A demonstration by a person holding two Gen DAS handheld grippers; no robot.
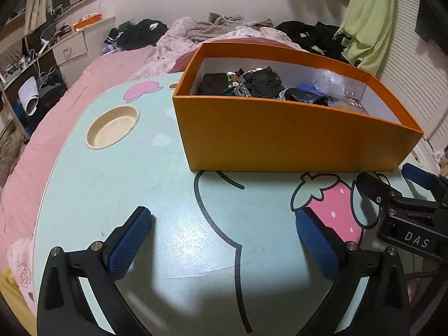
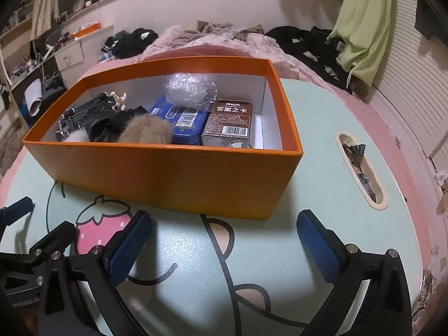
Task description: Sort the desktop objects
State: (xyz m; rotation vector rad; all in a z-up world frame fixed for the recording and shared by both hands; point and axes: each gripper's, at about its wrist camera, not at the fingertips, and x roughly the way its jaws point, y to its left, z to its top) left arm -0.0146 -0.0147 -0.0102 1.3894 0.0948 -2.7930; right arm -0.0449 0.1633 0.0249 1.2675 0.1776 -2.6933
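Box: we note the orange box (image 2: 168, 173) standing on the mint table (image 2: 322, 151) at 12 o'clock of both grippers, well apart from them
Contents: blue tin (image 2: 179, 123), brown card box (image 2: 231, 123), clear plastic wad (image 2: 190, 86), tan fur ball (image 2: 148, 133), black parts (image 2: 92, 112); all lie inside the box
Left gripper (image 1: 224, 240): jaws spread wide, holding nothing, over the table
Right gripper (image 2: 224, 243): jaws spread wide, holding nothing; we see it at 3 o'clock in the left wrist view
Table slot (image 2: 361, 168): at 2 o'clock, crumpled wrappers inside
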